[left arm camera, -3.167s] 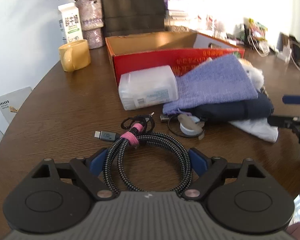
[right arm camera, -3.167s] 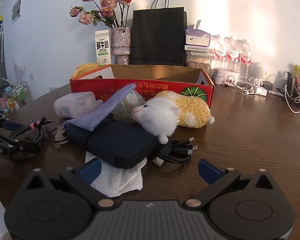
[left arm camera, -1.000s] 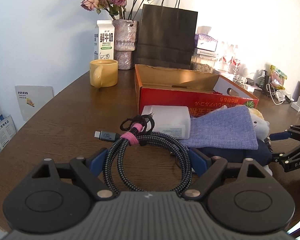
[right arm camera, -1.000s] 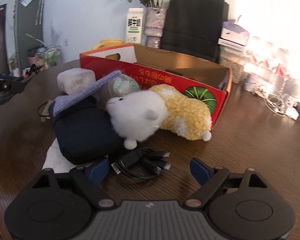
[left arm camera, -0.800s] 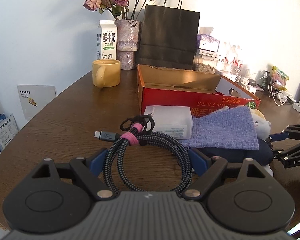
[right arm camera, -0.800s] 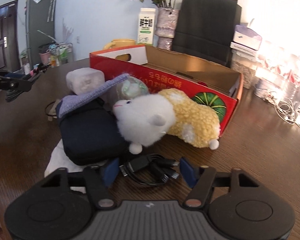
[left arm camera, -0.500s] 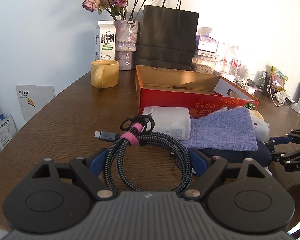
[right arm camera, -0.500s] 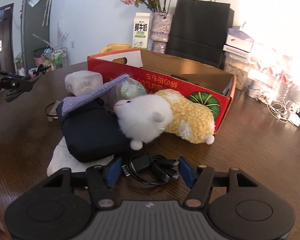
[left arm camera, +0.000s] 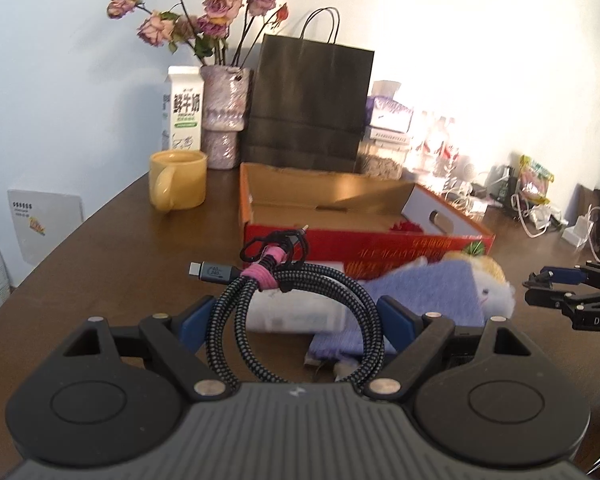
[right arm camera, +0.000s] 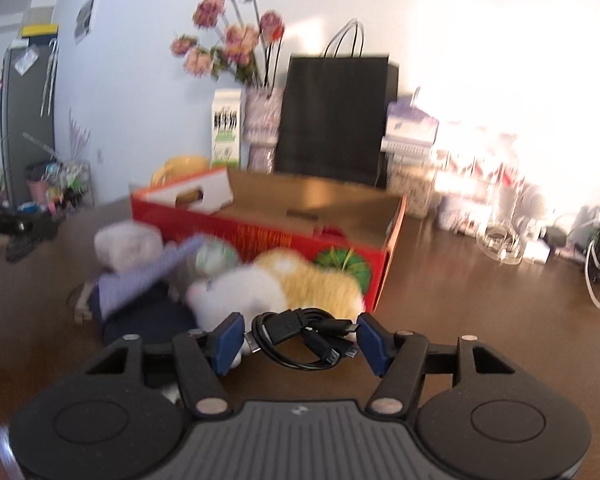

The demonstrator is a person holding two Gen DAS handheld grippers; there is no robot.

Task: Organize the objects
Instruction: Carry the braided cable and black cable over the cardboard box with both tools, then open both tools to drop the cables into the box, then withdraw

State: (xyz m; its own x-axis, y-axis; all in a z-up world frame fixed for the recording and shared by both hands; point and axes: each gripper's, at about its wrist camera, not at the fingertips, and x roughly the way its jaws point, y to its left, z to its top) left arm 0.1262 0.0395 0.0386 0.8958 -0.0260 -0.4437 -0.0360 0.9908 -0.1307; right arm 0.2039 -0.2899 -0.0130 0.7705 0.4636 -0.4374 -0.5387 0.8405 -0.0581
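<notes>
My left gripper point(left arm camera: 296, 316) is shut on a coiled black-and-white braided cable point(left arm camera: 320, 276) with a pink tie, held above the table in front of the red cardboard box point(left arm camera: 400, 248). My right gripper point(right arm camera: 300, 340) is shut on a small black cable bundle point(right arm camera: 296, 328), its blue pads pressing both sides, lifted just above the tabletop. Behind it lie a white-and-yellow plush toy point(right arm camera: 284, 284), a purple pouch point(right arm camera: 148, 280) and a dark case point(right arm camera: 148, 320), all in front of the open box point(right arm camera: 280, 240). In the left wrist view the right gripper point(left arm camera: 534, 290) shows at the right edge.
A white plastic container point(left arm camera: 296, 312) lies under the pouch. A yellow mug point(left arm camera: 178, 178), milk carton point(left arm camera: 186, 114), flower vase point(left arm camera: 224, 116) and black paper bag point(left arm camera: 308, 108) stand behind the box. Chargers and cords point(left arm camera: 540, 208) crowd the right side.
The right gripper's jaws closed on the black cable bundle and raised it off the table. The left gripper rose a little with the braided cable toward the box.
</notes>
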